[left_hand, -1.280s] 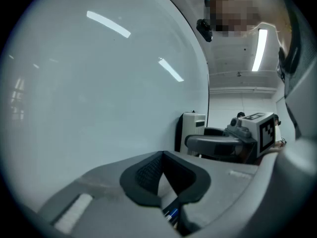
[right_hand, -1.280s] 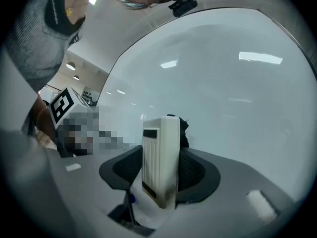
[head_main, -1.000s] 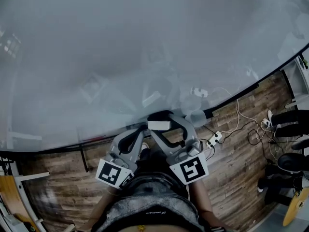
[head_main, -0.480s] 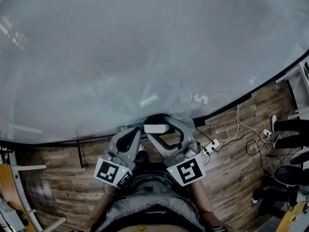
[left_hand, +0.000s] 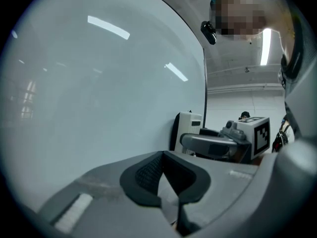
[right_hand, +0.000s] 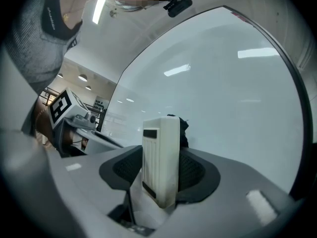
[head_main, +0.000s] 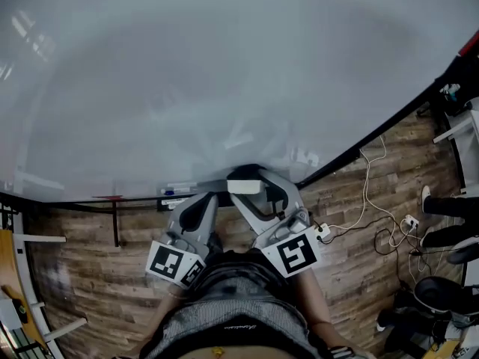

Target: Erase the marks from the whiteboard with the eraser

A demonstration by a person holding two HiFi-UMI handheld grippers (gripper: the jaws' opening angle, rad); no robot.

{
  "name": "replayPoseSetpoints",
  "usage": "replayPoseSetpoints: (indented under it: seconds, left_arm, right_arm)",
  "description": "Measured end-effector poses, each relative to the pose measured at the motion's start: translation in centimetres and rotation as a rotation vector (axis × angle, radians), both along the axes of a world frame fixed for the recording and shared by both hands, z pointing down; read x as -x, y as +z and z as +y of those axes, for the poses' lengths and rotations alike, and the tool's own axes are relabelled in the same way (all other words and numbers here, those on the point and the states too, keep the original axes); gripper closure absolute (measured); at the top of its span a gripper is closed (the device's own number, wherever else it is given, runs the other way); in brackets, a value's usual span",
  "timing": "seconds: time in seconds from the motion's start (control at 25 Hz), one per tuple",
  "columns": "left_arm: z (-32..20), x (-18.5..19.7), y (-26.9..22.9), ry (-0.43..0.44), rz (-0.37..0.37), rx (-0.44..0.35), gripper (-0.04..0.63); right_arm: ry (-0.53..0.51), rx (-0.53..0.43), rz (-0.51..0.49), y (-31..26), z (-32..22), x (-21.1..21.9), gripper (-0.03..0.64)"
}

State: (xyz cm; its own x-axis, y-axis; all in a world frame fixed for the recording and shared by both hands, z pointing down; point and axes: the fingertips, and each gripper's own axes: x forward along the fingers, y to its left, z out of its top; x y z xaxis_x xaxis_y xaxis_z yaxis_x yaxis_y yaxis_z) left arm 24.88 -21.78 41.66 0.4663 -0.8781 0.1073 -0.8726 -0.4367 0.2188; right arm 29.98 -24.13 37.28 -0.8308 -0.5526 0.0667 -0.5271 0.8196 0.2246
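**Head view:** the right claw (head_main: 246,191) is gripping the white eraser (head_main: 244,185) at the lower edge of the whiteboard (head_main: 224,73). The left claw (head_main: 203,202) is hanging just beside it, above the wooden floor (head_main: 359,223).

**Left gripper view:** the left claw's jaws are lying close together, holding nothing.

**Right gripper view:** the jaws are clamping the eraser upright, with its dark face pointing toward the whiteboard.

the whiteboard (head_main: 224,66) runs off the top and both sides of the head view. the eraser (right_hand: 161,143) has its bottom end hidden between the right gripper (right_hand: 161,175) jaws. the small things (head_main: 171,192) under the board are too tiny to tell.
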Motion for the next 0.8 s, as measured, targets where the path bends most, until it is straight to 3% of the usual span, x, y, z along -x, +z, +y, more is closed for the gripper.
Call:
replayPoseSetpoints:
  seconds: [0.4,0.8]
  left_arm:
    - [-0.1,-5.4,0.0,-0.036,0.007,-0.002,0.592]
    - [0.8,-6.6,-0.9,-0.1,-0.011,-0.02,0.592]
  right_arm:
    - [0.055,0.008,0.018,0.8,-2.2,-8.4,0.402]
    - [0.096,0.016,0.032,1.3,-3.2,-12.4,0.402]
